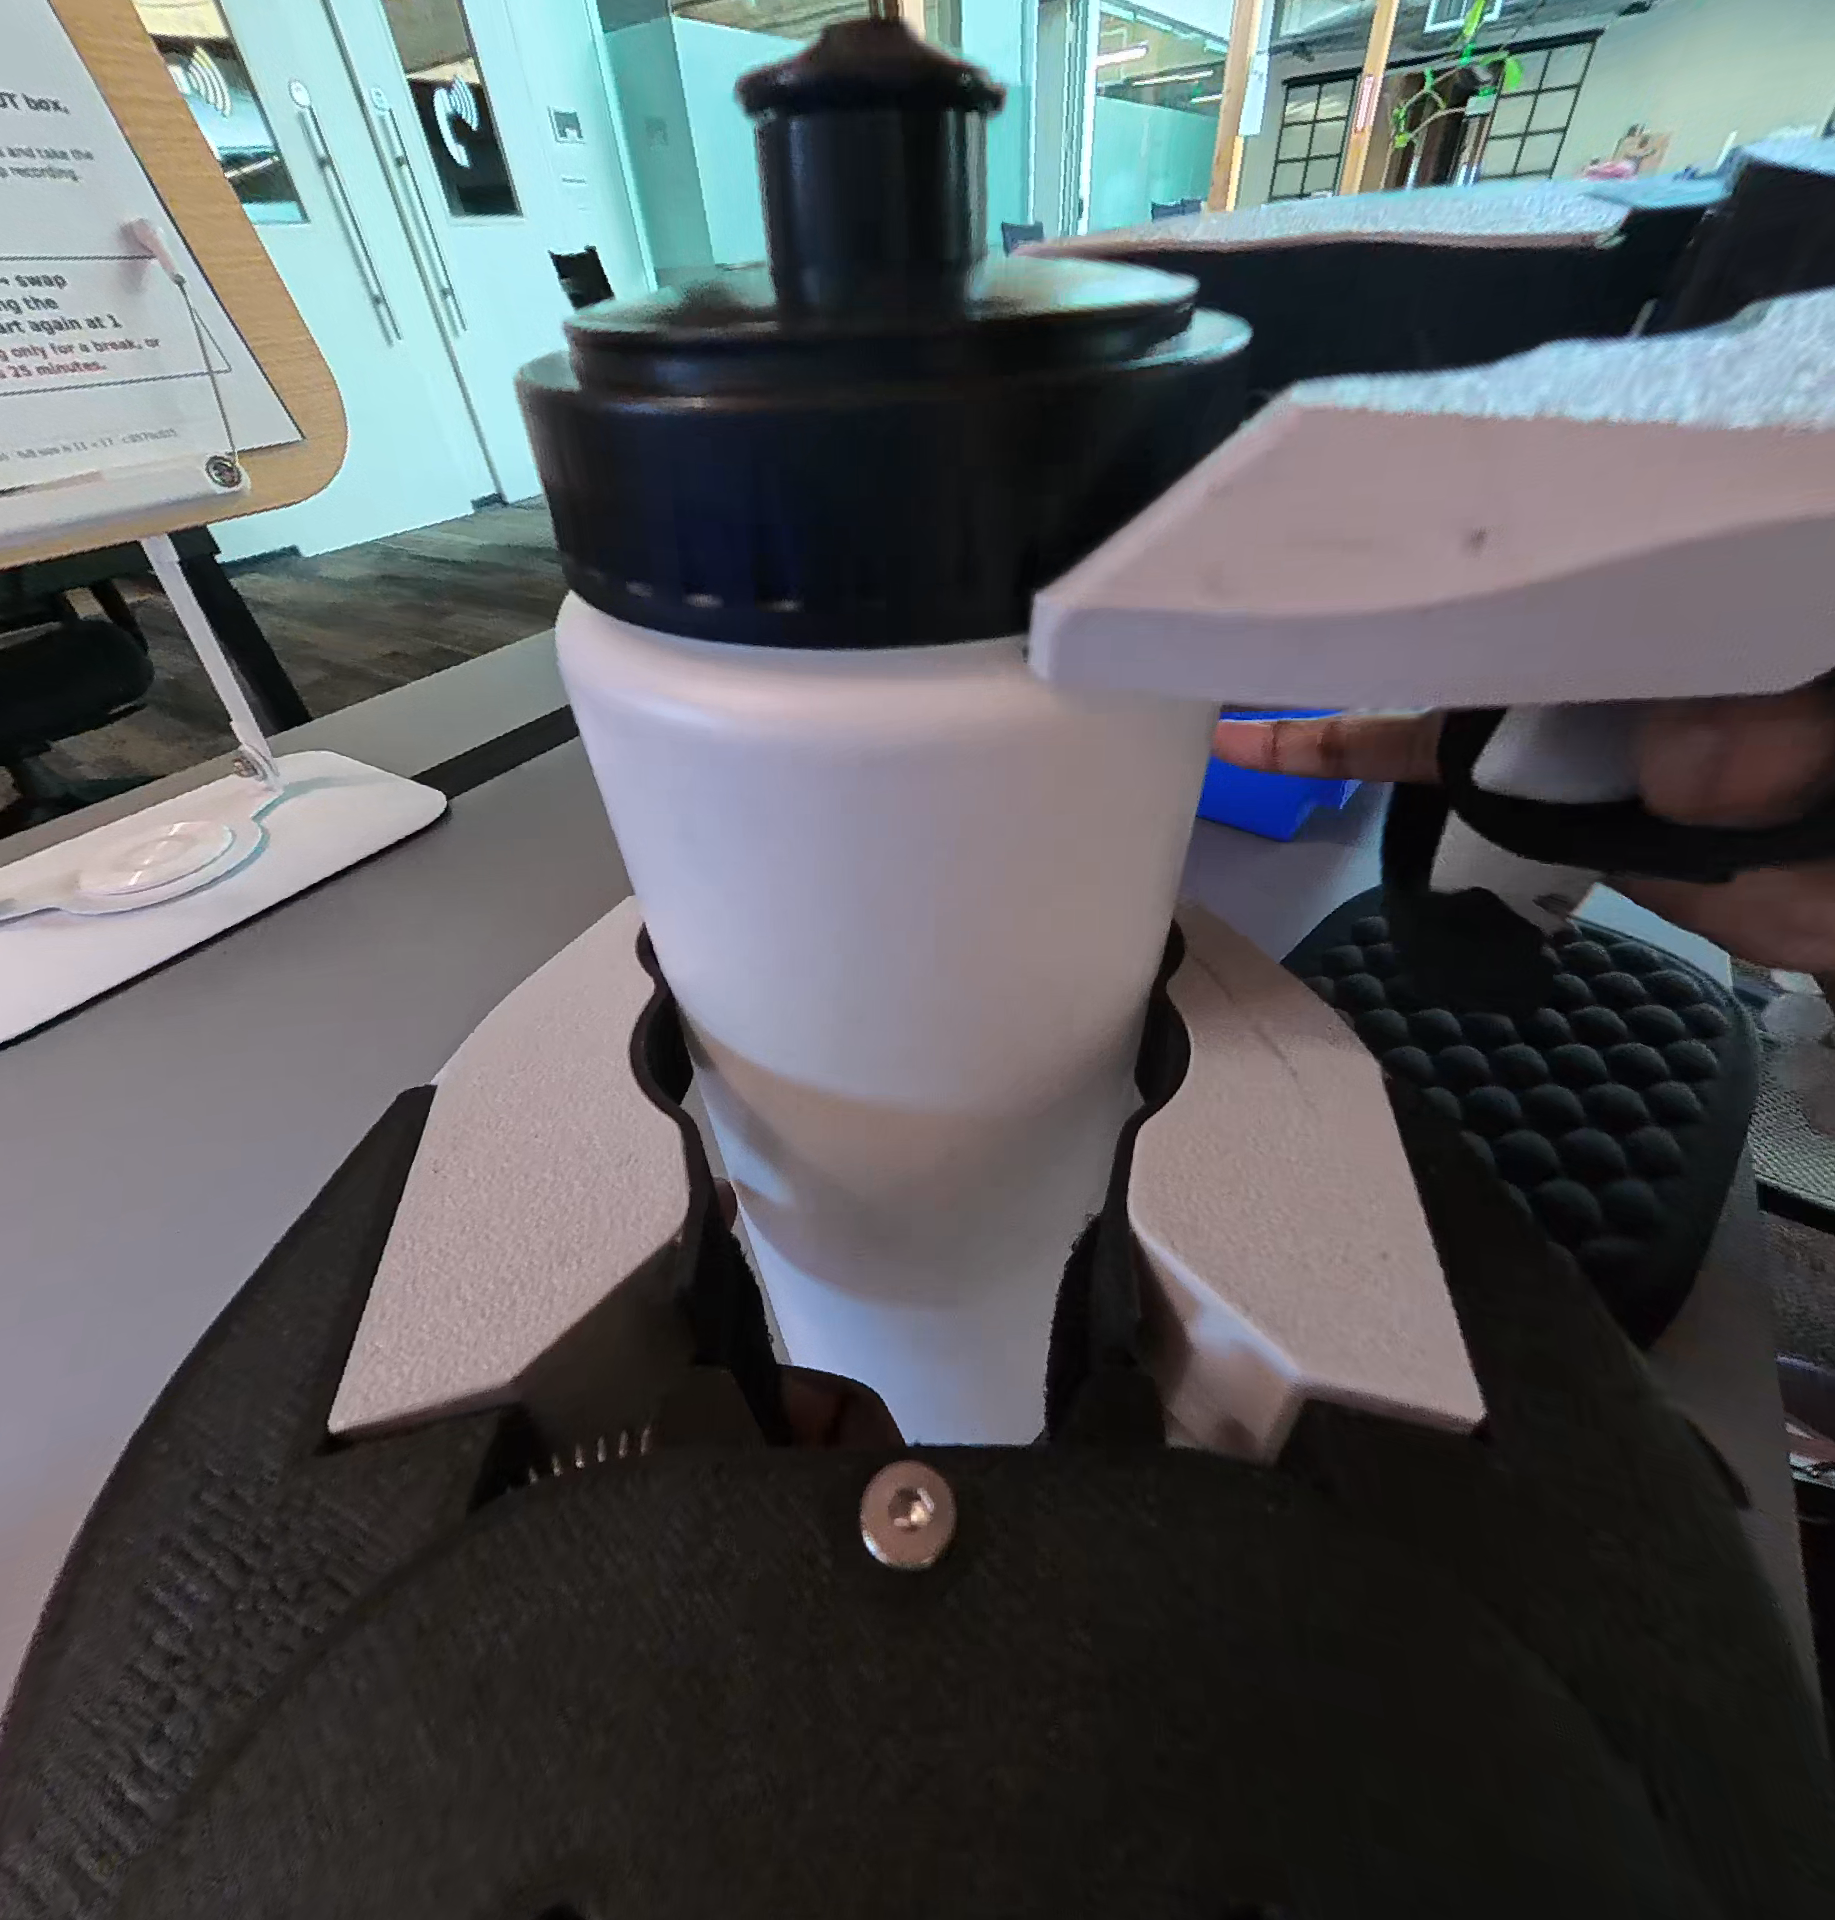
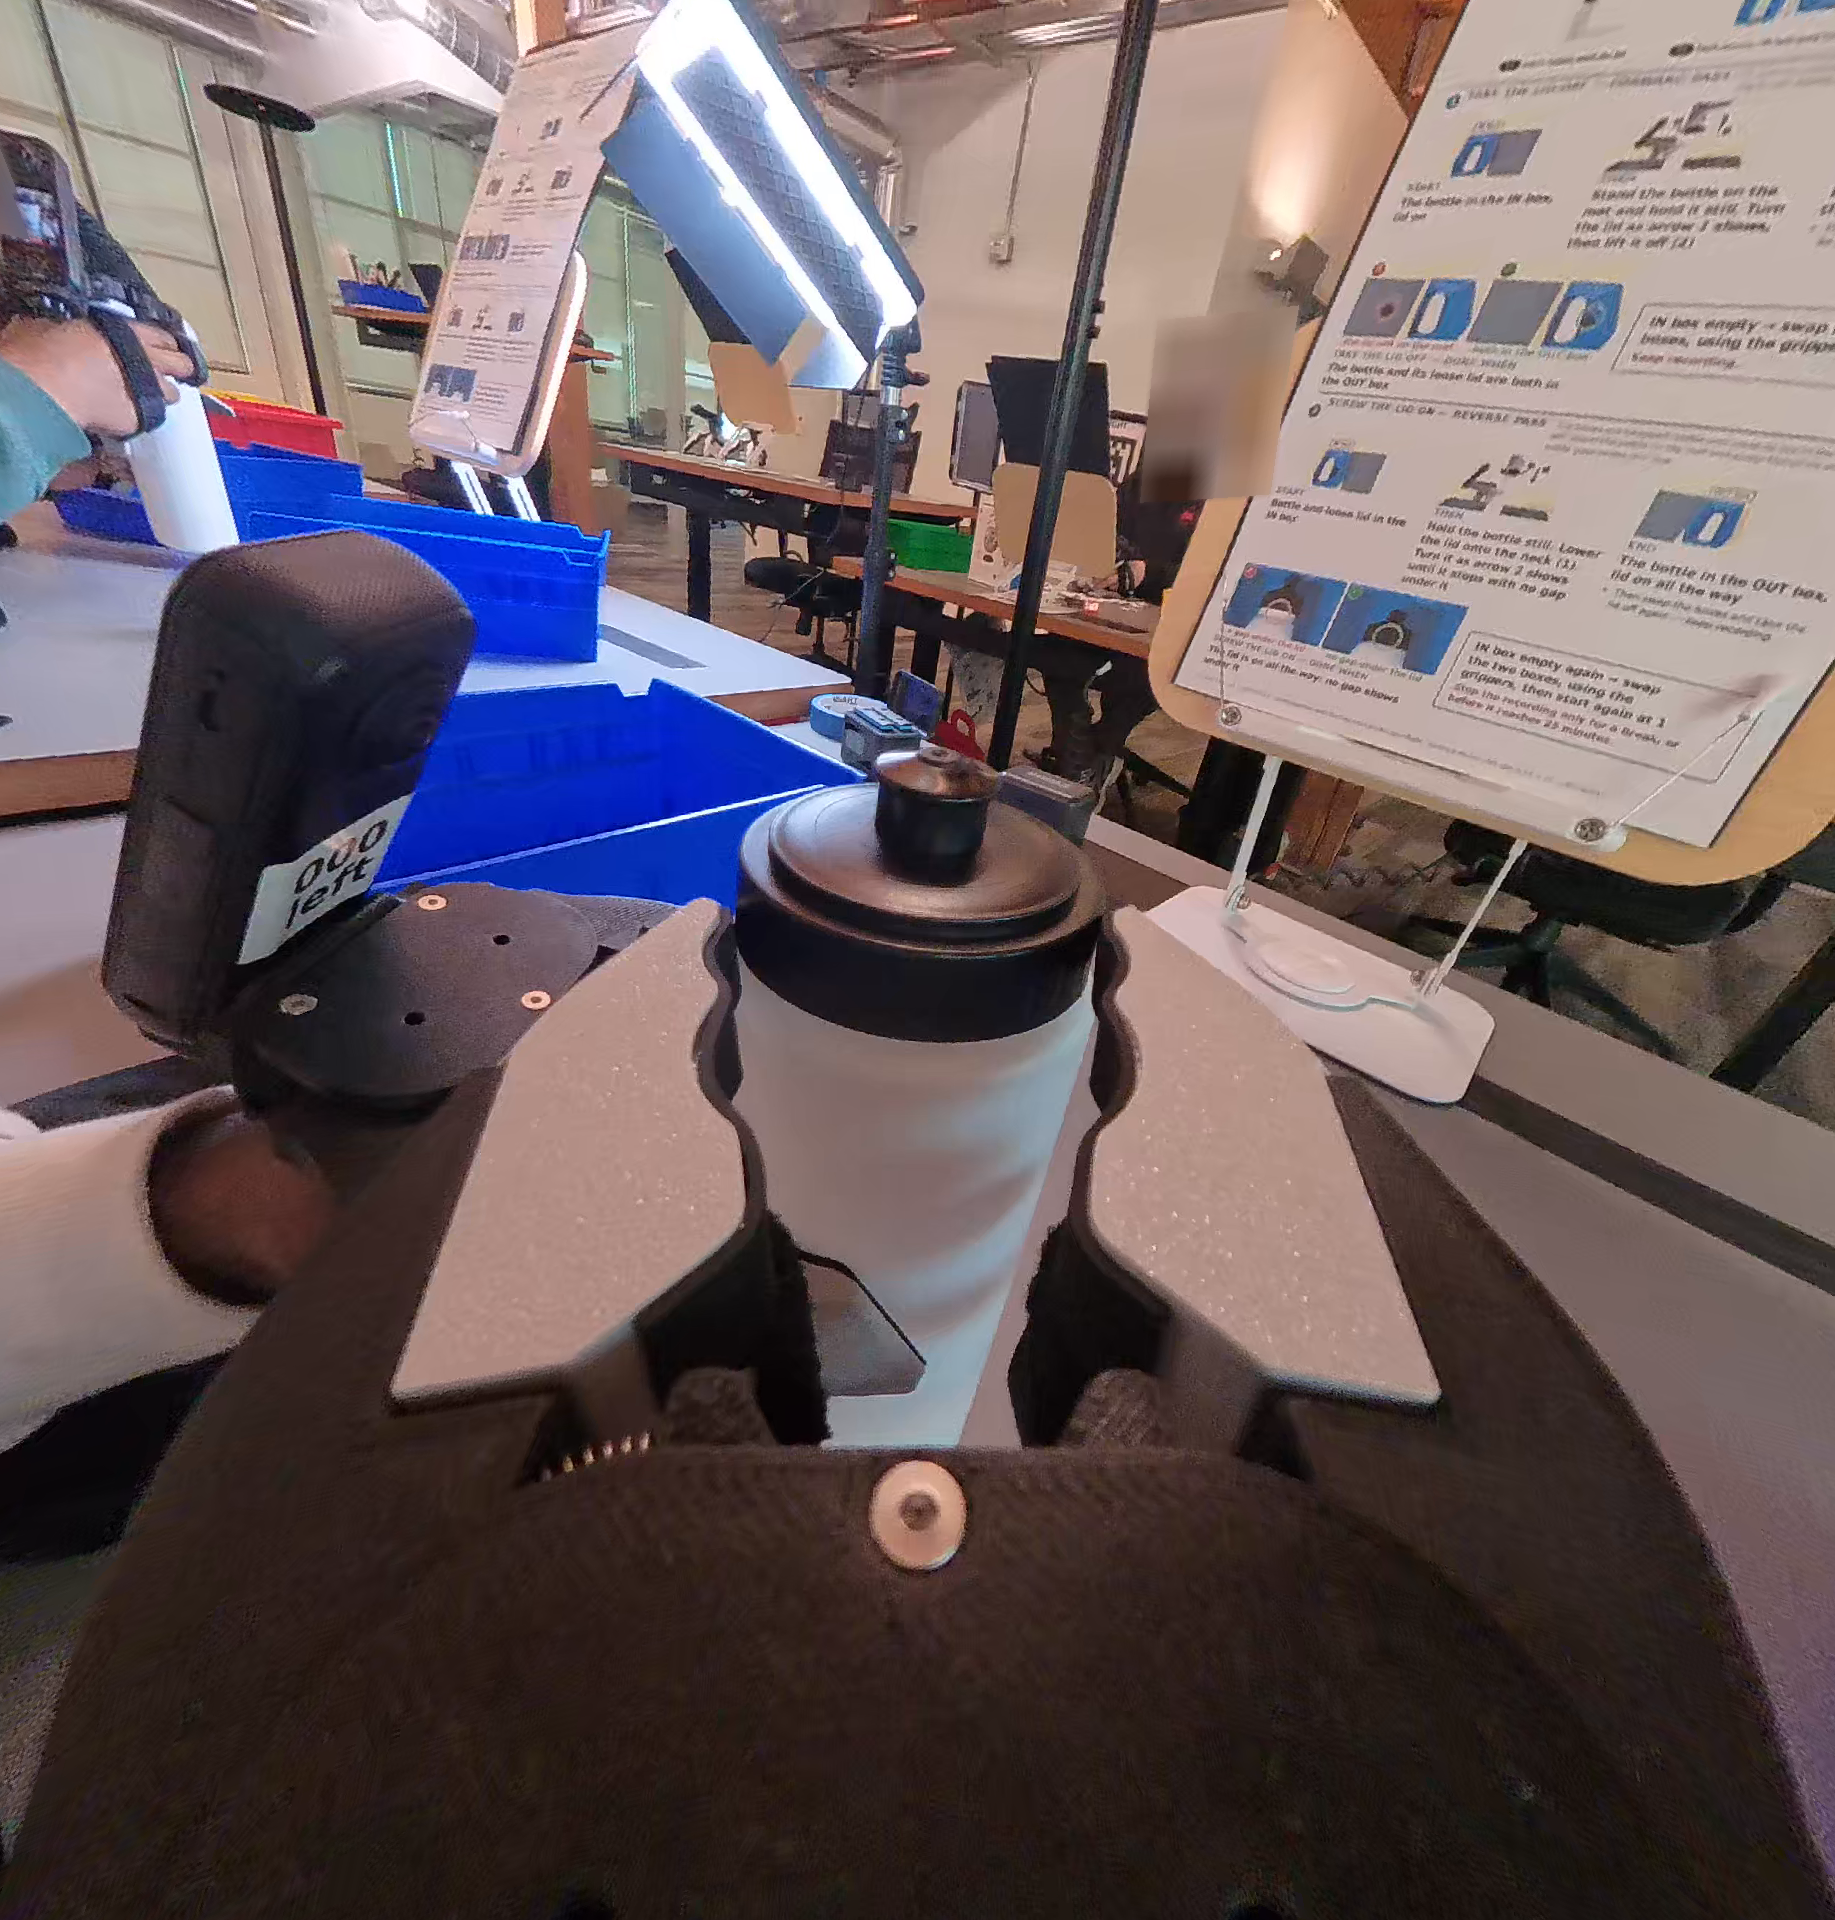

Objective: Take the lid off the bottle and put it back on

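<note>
A white bottle [image 1: 892,831] stands upright on the grey table [image 1: 217,1091] with a black screw lid [image 1: 851,488] and a pull spout on top. My left gripper [image 1: 908,966] is shut on the bottle's body, low down. My right gripper [image 2: 918,925] is shut on the lid [image 2: 913,883], its grey fingers [image 2: 622,1122] flanking the lid and the bottle's [image 2: 913,1143] shoulder. In the left wrist view one right finger [image 1: 1412,540] reaches in from the right at lid height. The bottle's base is hidden.
An instruction board on a white stand [image 2: 1339,997] is behind the bottle to the right. Blue bins [image 2: 601,769] sit behind it to the left. A black dimpled chair seat [image 1: 1536,1081] lies beside the table. Another person [image 2: 19,436] works at a far table. Left tips to right tips: about 7 cm.
</note>
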`<action>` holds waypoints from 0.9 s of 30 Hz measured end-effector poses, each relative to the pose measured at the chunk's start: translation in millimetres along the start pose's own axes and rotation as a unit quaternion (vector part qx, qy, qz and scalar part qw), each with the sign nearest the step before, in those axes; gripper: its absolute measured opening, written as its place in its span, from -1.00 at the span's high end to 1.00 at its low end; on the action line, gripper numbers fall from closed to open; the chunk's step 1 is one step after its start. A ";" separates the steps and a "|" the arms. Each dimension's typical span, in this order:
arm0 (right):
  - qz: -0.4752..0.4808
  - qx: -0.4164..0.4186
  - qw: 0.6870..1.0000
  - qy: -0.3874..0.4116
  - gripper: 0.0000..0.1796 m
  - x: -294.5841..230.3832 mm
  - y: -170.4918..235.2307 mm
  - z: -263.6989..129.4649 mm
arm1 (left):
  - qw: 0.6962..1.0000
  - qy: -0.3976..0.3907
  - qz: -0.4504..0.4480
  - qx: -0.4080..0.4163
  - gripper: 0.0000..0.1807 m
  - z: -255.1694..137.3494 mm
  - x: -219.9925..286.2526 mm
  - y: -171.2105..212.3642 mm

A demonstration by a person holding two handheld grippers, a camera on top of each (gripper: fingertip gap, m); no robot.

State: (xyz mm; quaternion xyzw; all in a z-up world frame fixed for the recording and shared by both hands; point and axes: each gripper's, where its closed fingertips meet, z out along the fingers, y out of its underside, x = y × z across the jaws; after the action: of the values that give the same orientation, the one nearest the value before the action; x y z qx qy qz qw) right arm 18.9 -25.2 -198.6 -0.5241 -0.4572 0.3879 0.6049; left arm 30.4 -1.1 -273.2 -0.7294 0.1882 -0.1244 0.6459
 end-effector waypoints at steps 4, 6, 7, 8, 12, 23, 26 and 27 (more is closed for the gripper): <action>-0.001 0.017 0.986 -0.165 0.01 -18.4 -4.7 4.3 | 0.999 0.032 -0.010 0.004 0.04 -2.5 2.6 0.3; 0.036 0.006 0.957 -0.286 -0.15 -23.8 -6.8 2.5 | 0.999 0.045 -0.008 0.004 0.04 -3.1 5.2 0.2; 0.043 -0.002 0.943 -0.330 -0.23 -21.8 -7.0 2.8 | 0.999 0.053 -0.008 0.005 0.04 -3.2 7.0 0.2; 0.043 -0.004 0.927 -0.373 -0.31 -20.8 -8.1 2.6 | 0.998 0.062 -0.007 0.006 0.04 -3.4 9.2 -0.1; 0.023 -0.043 0.855 -0.516 -0.21 -30.0 2.4 -0.9 | 0.995 0.095 -0.005 0.013 0.05 -4.2 17.6 -0.8; 0.039 -0.024 0.922 -0.384 0.02 -32.6 5.6 13.3 | 0.998 0.062 -0.004 0.012 0.05 -3.0 17.7 -0.9; 0.045 -0.039 0.972 -0.228 0.02 -22.4 7.5 20.0 | 0.999 0.043 -0.003 0.012 0.05 -2.9 16.4 -1.0; 0.045 -0.047 0.981 -0.184 0.04 -19.2 8.4 19.8 | 0.999 0.040 -0.004 0.014 0.05 -3.4 16.1 -1.1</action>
State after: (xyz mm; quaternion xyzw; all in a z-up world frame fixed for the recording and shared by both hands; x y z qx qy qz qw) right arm -5.4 -36.7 -209.0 -0.4917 -0.5542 0.4830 0.4667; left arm 43.6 -11.1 -272.7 -0.7157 0.2093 -0.1589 0.6470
